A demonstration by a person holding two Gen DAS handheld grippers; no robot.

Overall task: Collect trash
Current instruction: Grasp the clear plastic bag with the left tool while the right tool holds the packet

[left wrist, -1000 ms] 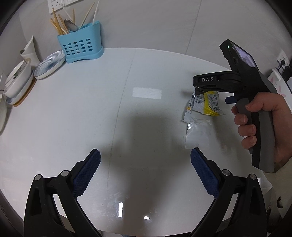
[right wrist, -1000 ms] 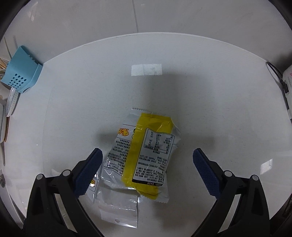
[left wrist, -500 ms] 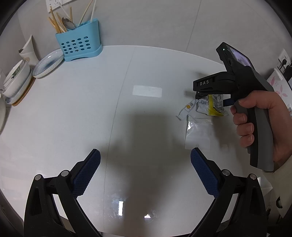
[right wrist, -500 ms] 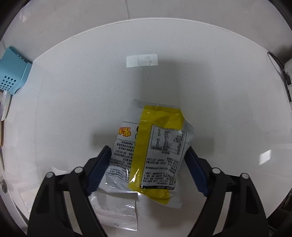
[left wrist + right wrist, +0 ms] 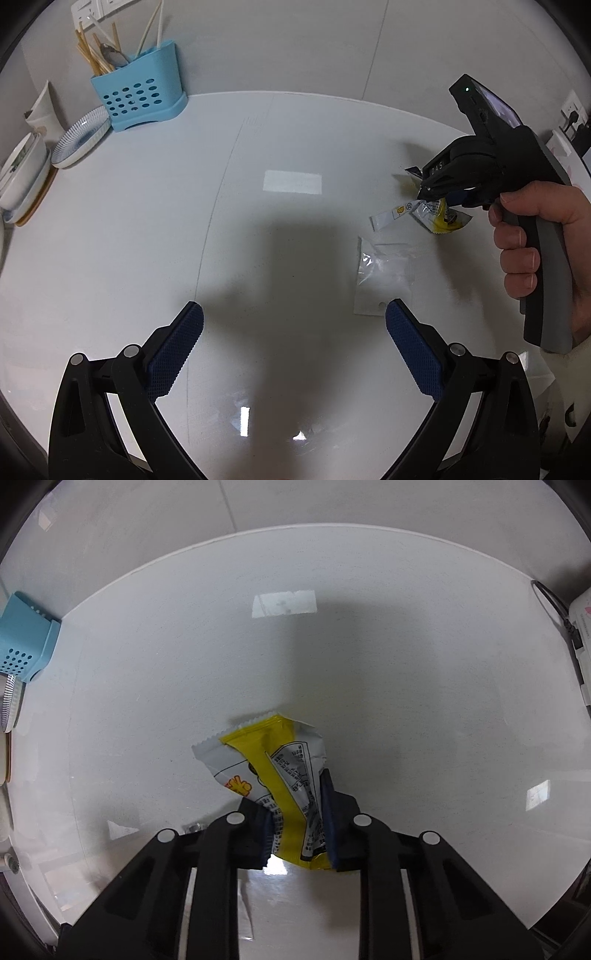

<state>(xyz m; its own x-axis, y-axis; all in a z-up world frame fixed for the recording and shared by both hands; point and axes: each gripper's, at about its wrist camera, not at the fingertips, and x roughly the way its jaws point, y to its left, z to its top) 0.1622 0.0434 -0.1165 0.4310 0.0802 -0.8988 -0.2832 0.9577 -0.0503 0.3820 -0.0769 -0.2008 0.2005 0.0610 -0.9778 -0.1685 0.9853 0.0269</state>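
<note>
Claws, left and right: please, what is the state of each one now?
Left claw: open, holding nothing, above the white table.
Right claw: closed on the yellow snack wrapper.

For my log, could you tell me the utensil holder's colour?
Light blue utensil holder, clearest in left wrist view.

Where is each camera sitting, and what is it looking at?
Left wrist: sits on the left tongs, looking forward across the white table; shows its own open fingers and the person's right hand.
Right wrist: sits on the right tongs, looking down along fingers shut on the yellow wrapper.
Shared: the wrapper, the table, the blue utensil holder, the clear plastic bag.
</note>
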